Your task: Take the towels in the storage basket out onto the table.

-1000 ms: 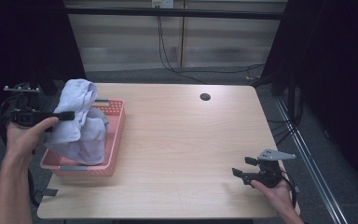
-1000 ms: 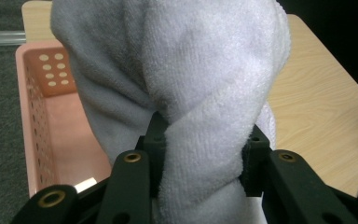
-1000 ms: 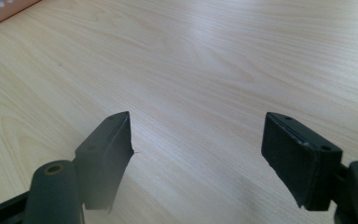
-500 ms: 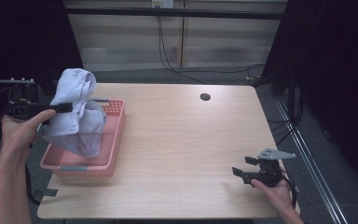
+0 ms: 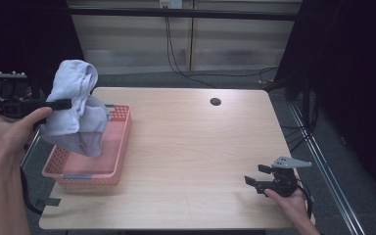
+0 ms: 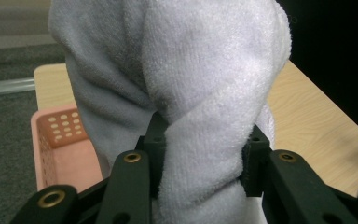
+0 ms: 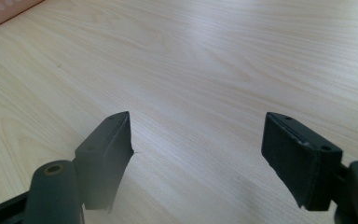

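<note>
From above, the left gripper (image 5: 85,104) grips a bunched pale lilac terry towel (image 5: 76,110), hanging over the pink perforated plastic basket (image 5: 120,156) at the wooden table's (image 5: 191,152) left edge. The left gripper view shows its pads pinching the towel's twisted fold. The right gripper (image 7: 198,156) gapes unloaded over bare wood.

A pale lavender towel (image 6: 191,84) hangs bunched in the left gripper (image 6: 200,163), the black jaws pinching a twisted fold. Behind it, at left, sits a pink perforated basket (image 6: 58,140) on the light wooden worktop (image 6: 307,116).
</note>
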